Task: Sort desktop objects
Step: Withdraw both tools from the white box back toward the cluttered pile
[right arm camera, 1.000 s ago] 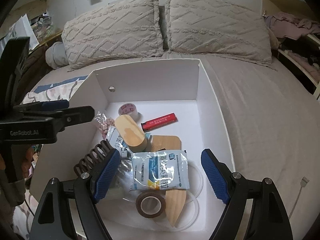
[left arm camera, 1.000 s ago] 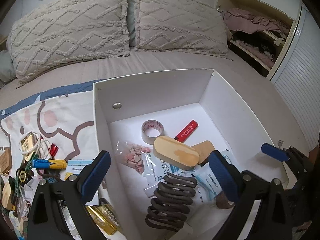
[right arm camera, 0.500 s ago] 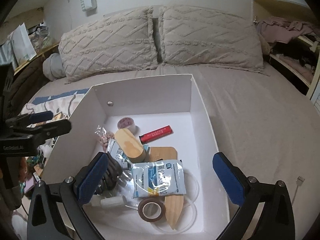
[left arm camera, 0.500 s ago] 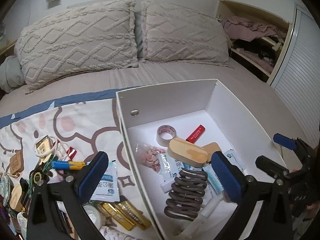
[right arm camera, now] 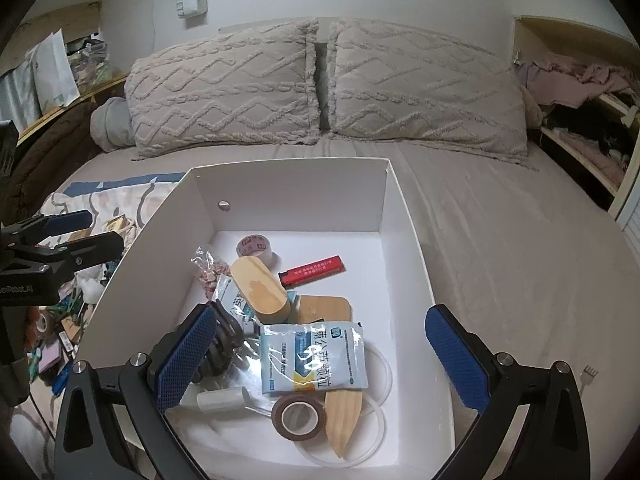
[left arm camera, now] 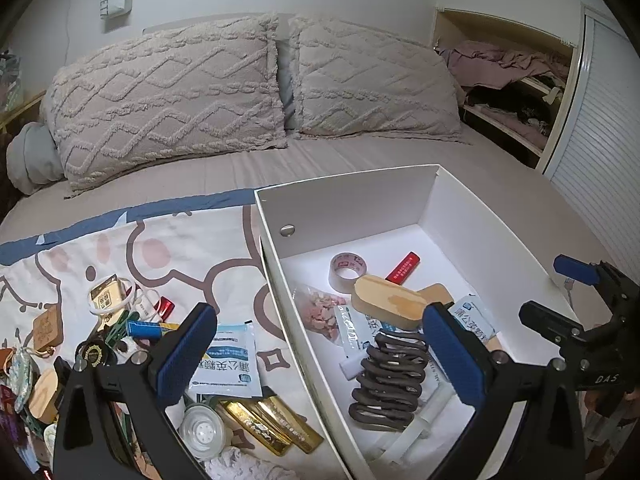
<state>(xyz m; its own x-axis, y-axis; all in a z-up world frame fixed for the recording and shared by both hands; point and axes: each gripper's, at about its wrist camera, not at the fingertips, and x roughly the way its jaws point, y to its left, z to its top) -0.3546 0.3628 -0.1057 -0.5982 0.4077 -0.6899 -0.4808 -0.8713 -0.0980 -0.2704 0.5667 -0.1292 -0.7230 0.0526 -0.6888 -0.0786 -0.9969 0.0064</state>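
Left of the white box [left arm camera: 472, 216], the wide, empty left claw [left arm camera: 320, 356] should descend squarely over the gold bars [left arm camera: 272, 420].

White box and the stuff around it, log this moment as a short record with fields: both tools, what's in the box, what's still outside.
left tool: open, empty, straddling the box's left wall
right tool: open, empty, over the box
box: white, open-topped, on the bed
in box: red lighter, clear tape, brown tape, blue sachet, wooden block, dark hair clip
outside, on patterned cloth: another sachet, gold bars, small clutter
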